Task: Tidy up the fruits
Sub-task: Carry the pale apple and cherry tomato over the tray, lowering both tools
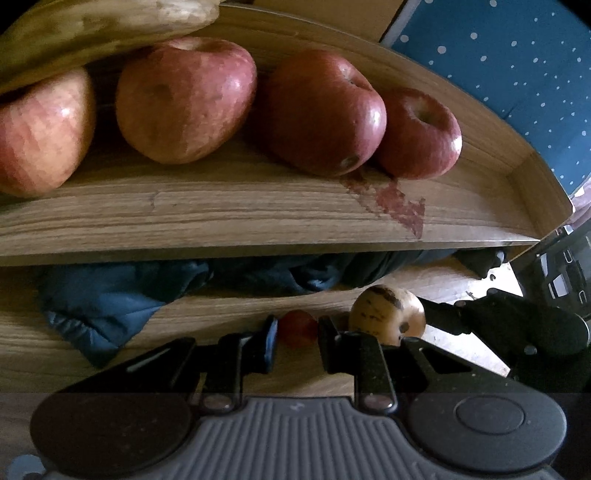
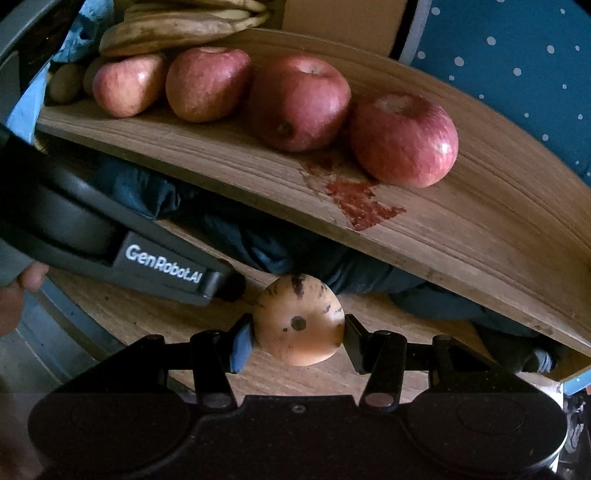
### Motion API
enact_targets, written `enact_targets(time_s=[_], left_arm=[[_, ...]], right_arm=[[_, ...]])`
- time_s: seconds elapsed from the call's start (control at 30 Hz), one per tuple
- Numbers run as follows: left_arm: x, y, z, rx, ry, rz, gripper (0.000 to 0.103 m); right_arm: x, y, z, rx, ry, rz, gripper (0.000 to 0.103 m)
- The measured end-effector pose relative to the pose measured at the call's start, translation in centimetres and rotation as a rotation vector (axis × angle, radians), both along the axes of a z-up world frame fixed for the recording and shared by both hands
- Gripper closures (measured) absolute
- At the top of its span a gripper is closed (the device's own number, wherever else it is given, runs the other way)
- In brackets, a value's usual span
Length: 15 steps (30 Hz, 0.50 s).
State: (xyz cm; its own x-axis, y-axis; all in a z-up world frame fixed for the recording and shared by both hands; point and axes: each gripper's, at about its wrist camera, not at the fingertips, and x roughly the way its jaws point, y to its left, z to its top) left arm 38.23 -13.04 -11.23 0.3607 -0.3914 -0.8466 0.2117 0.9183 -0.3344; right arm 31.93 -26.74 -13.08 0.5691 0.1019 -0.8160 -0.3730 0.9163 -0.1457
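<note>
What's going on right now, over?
Left gripper shut on small red fruit. Right gripper shut on tan fruit. Four apples on tray ahead.

Your left gripper (image 1: 297, 330) is clamped tight on a small red fruit (image 1: 297, 328); right gripper (image 2: 299, 334) grips the tan fruit (image 2: 299, 319) (both angled down).

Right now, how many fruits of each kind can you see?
Apples on the shelf: 4
Bananas, one bunch, number unclear: 1
Spotted tan fruit in the right gripper: 1
Small red fruit in the left gripper: 1
Total: 7
</note>
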Motion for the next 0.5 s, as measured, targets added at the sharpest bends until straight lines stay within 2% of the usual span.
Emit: enact_targets(time_s=[0.5], left_arm=[[-1.0,1.6,1.1,0.011,-0.015,0.017,0.078]], right_arm=[[-2.6,-0.8,1.2,0.031,-0.011,0.002,0.051]])
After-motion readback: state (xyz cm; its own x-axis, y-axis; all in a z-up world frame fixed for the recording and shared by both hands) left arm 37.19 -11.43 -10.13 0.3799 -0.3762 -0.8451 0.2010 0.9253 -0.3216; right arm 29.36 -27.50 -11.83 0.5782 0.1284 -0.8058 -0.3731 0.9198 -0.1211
